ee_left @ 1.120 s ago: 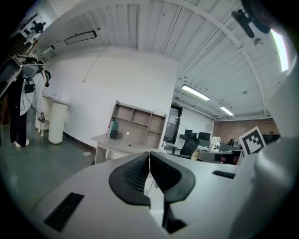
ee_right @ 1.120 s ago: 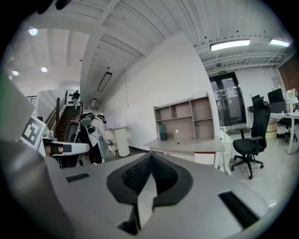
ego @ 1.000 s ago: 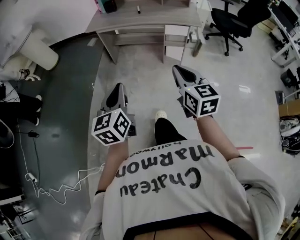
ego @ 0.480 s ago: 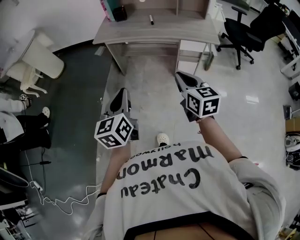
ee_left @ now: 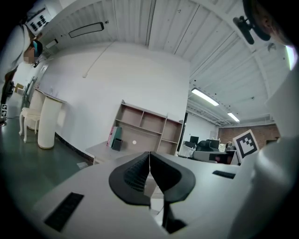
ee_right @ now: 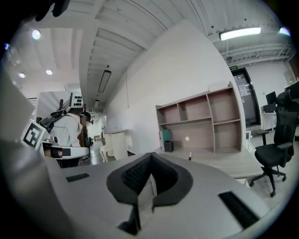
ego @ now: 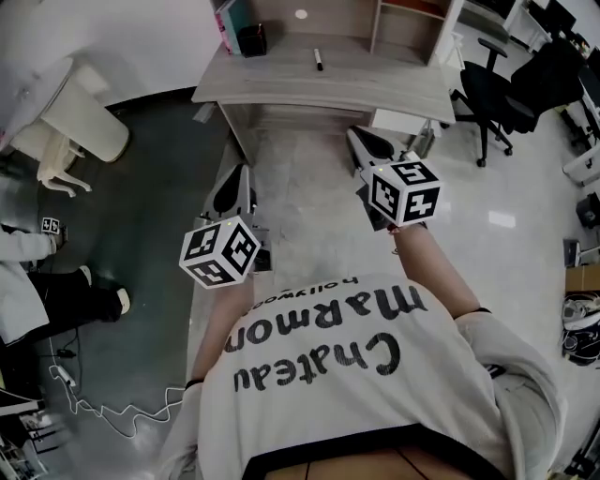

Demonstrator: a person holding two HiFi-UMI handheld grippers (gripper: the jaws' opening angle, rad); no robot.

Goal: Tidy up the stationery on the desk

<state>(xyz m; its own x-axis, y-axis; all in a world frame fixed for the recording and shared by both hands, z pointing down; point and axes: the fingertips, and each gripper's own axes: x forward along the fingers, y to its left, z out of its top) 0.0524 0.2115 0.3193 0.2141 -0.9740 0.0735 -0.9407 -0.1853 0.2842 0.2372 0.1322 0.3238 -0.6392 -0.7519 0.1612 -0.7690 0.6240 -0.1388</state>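
A grey wooden desk (ego: 375, 80) with a shelf unit stands ahead at the top of the head view. On it lie a dark marker (ego: 319, 59), a black pen holder (ego: 251, 39), pink and teal books (ego: 230, 19) and a small white round thing (ego: 300, 14). My left gripper (ego: 242, 176) and right gripper (ego: 357, 137) hang over the floor short of the desk, both shut and holding nothing. In the right gripper view the marker (ee_right: 190, 155) and pen holder (ee_right: 168, 145) sit beyond the closed jaws. The left gripper view shows the pen holder (ee_left: 117, 144) on the desk.
A black office chair (ego: 506, 94) stands right of the desk. A white chair (ego: 70, 122) and a person's legs (ego: 56, 291) are at the left on dark flooring. A white cable (ego: 84, 403) lies on the floor at the lower left. Another person (ee_right: 70, 133) stands left.
The desk has come nearer and lower in the head view as I walk toward it. Both grippers stay shut and held out in front.
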